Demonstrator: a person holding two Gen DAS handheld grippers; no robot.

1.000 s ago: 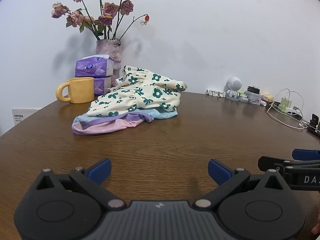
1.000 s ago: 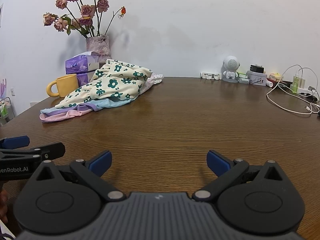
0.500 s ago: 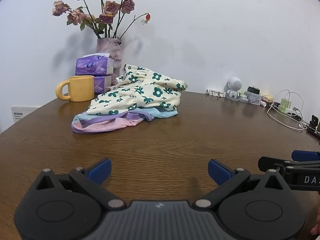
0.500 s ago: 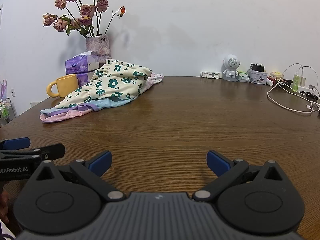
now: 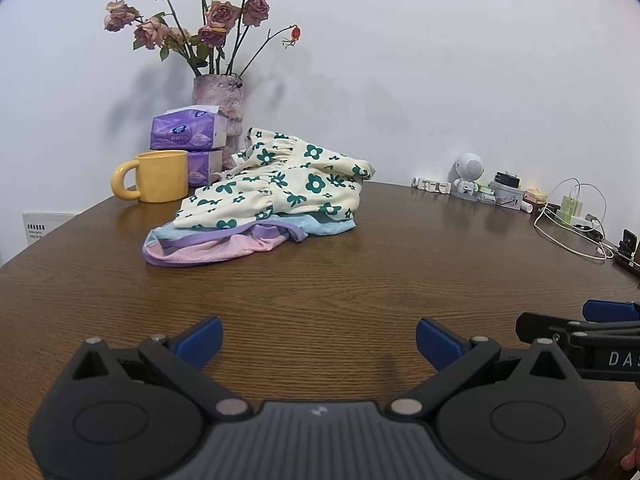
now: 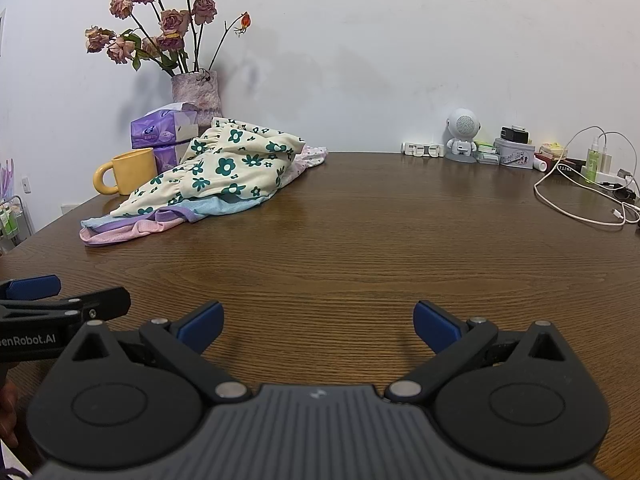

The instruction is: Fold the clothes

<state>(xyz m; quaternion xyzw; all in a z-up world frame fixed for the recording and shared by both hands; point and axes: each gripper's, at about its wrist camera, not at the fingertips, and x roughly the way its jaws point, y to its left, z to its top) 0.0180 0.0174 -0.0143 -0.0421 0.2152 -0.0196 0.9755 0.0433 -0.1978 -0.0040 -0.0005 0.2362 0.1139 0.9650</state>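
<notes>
- White wall backs a round, dark wooden table (image 5: 320, 304) that fills both wrist views.
- Left gripper (image 5: 319, 338) hovers low over the table's near edge, its blue-tipped fingers (image 5: 200, 340) spread wide with only bare wood between them.
- Right gripper (image 6: 316, 322) hangs beside it over the same near edge, equally spread and holding nothing; each tool's black arm shows at the side of the other's view.
- A pile of clothes (image 5: 264, 208) lies toward the far left of the table, well apart from both grippers: a cream garment with green flowers (image 6: 224, 168) rumpled on top, light blue fabric under it, and a pink mesh piece trimmed in purple (image 5: 208, 250) sticking out at the pile's near end.
- A yellow mug (image 5: 160, 176) stands just left of the pile near the table's left edge, handle turned left.
- Behind the mug, two purple tissue packs (image 5: 188, 132) are stacked, and a mottled vase of dried roses (image 5: 218, 100) rises against the wall.
- Along the far right edge sit a small white robot figure (image 6: 462, 132), a tin, bottles and other small items, too small to tell apart, with a white charging cable (image 6: 576, 204) looped on the wood.
</notes>
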